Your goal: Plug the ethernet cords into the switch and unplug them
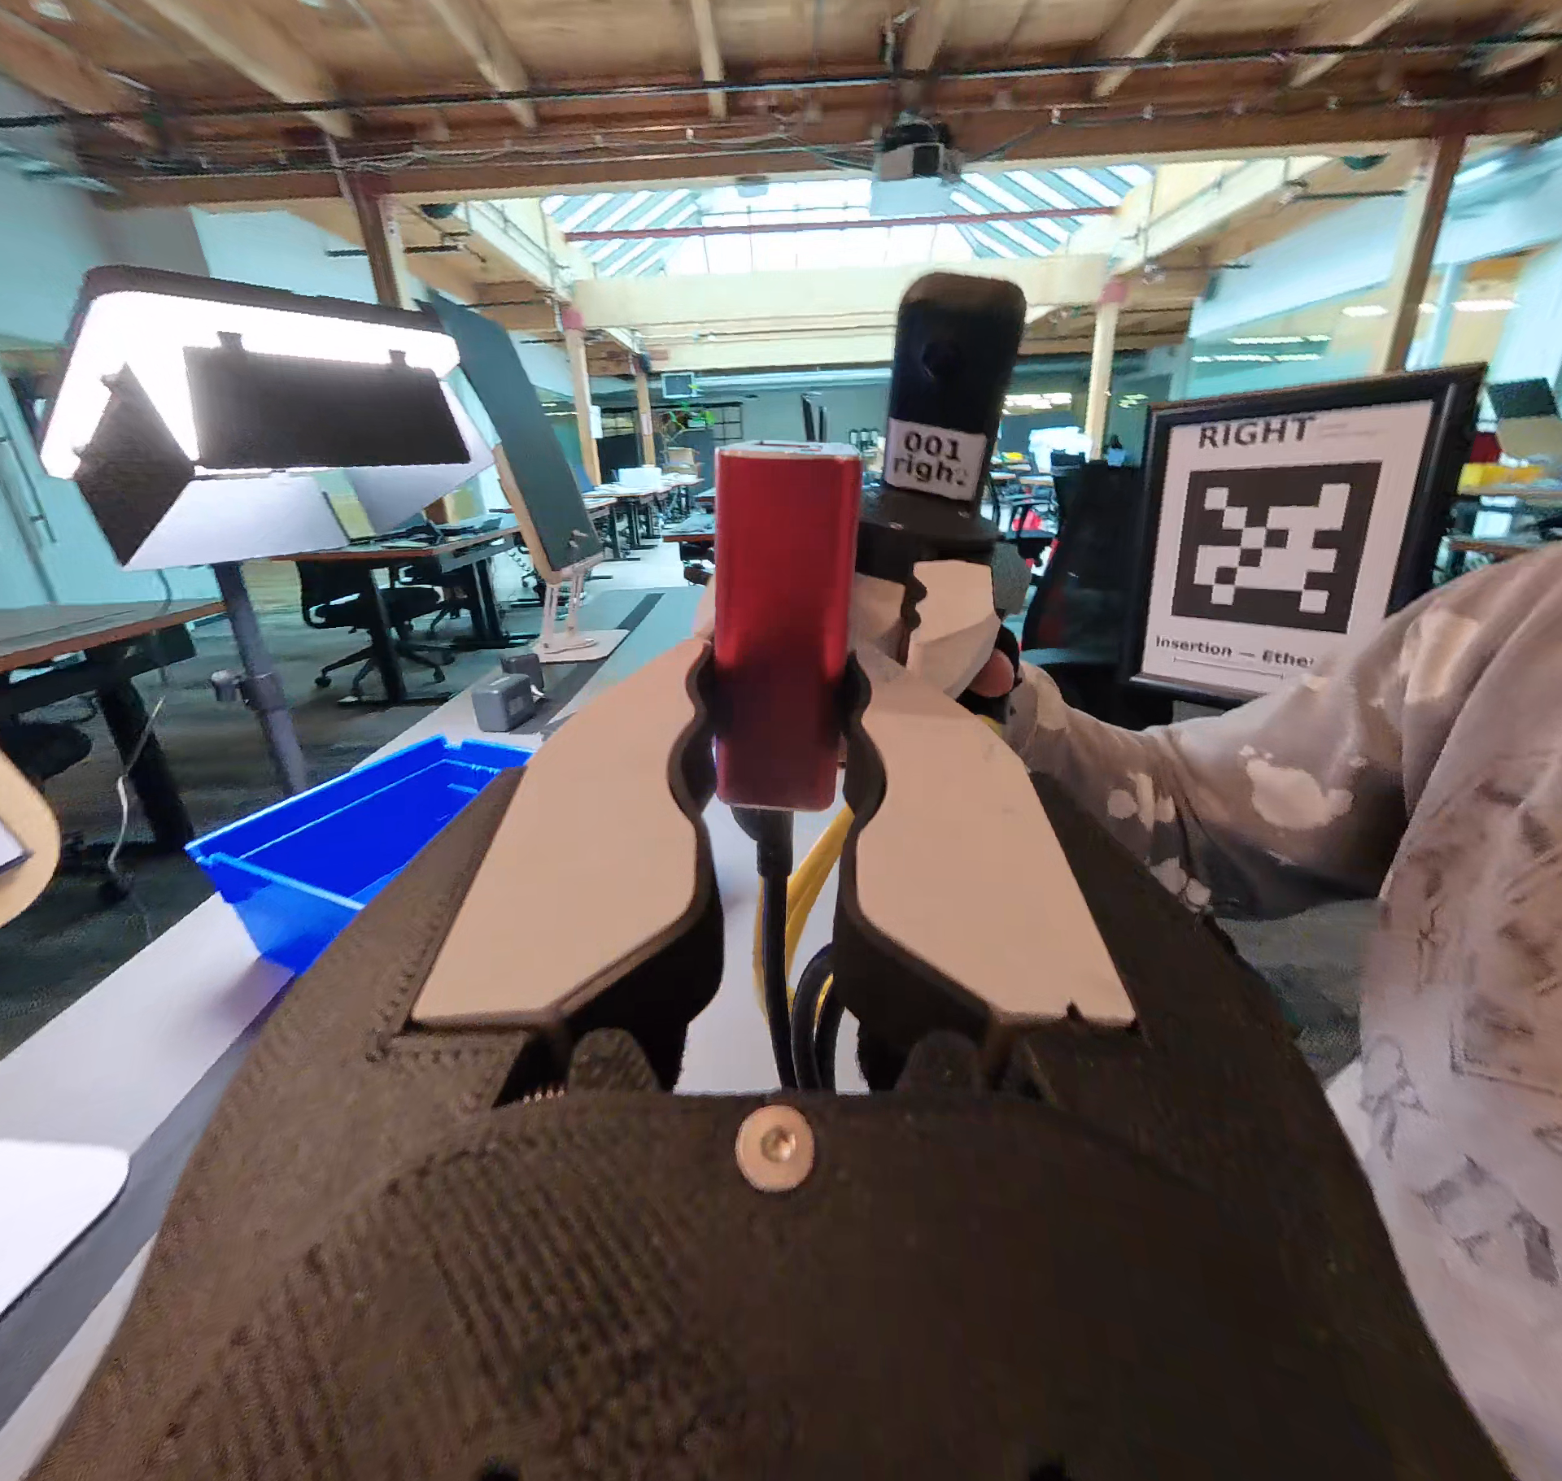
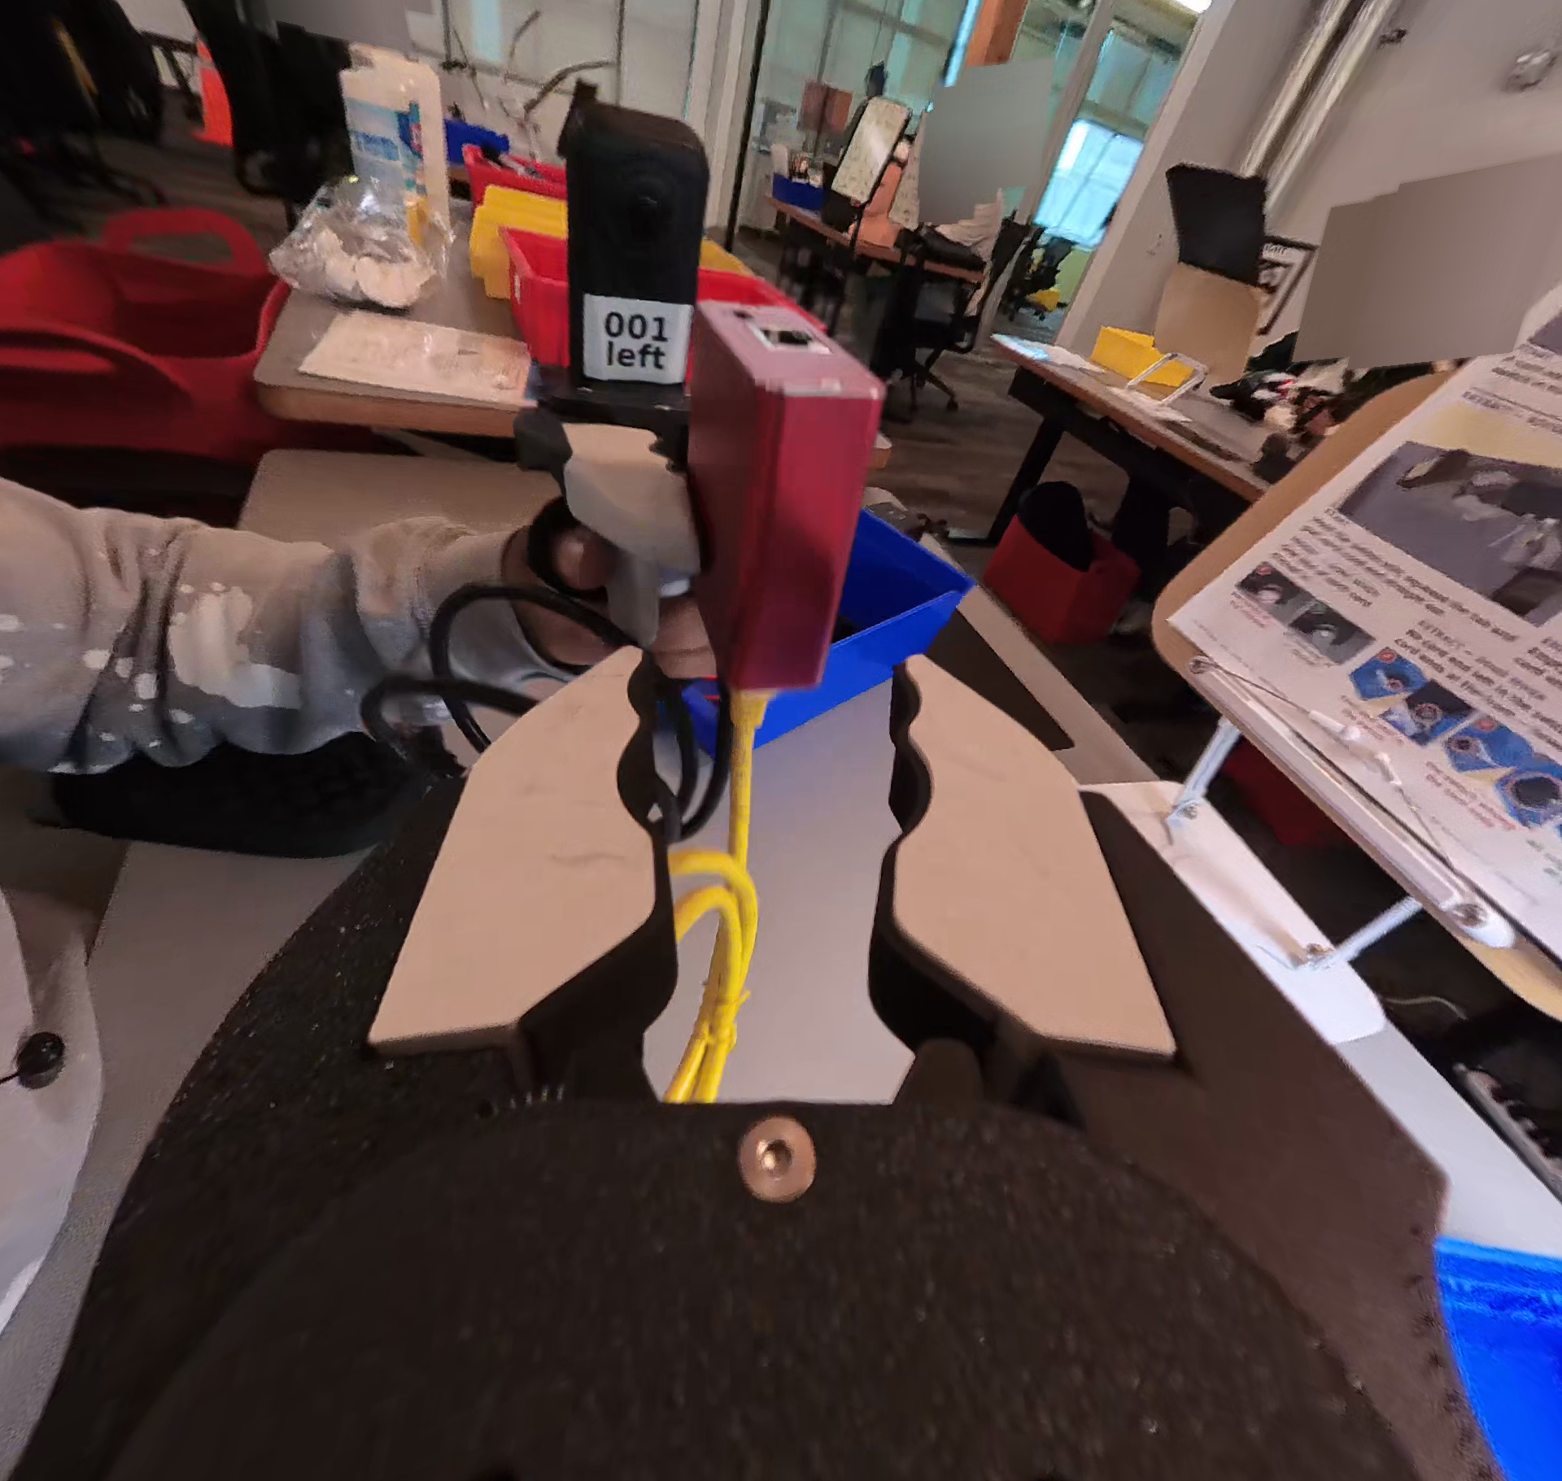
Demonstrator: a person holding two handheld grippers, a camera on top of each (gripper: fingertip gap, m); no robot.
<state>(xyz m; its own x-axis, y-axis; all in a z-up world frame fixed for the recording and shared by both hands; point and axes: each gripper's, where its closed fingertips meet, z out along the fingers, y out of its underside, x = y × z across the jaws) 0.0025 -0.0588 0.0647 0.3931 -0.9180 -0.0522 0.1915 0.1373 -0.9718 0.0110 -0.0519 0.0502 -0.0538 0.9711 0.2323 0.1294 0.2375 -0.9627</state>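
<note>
**Two cords seated in the raised switch, pulling still to come**

While the red switch is held upright in the air, the left gripper is clamped on its two flat sides, the scalloped fingertips pressing the casing from either side. In the left wrist view a black cord runs down out of the switch's lower end, and a yellow ethernet cord hangs just behind it, both trailing toward the grey table. A blue bin sits on that table to the left, and a framed marker sign stands at the far right.

In the right wrist view, reading from the left, the person's sleeve and hand carry the left gripper with its camera stalk; the switch stands just right of it, with open ports visible on its top face. The yellow ethernet cord is plugged into the bottom face and drops in a bundled loop between the fingers of the right gripper. That gripper is spread wide and grips nothing; its pads stand clear of the cord on both sides. An instruction sheet on a clipboard leans at the right edge.

Judging from this, the plugging half looks at least partly done: two cords are seated. Whether other cords remain I cannot tell. Unplugging seems the likely next stage, with the empty gripper placed beneath the yellow connector.
</note>
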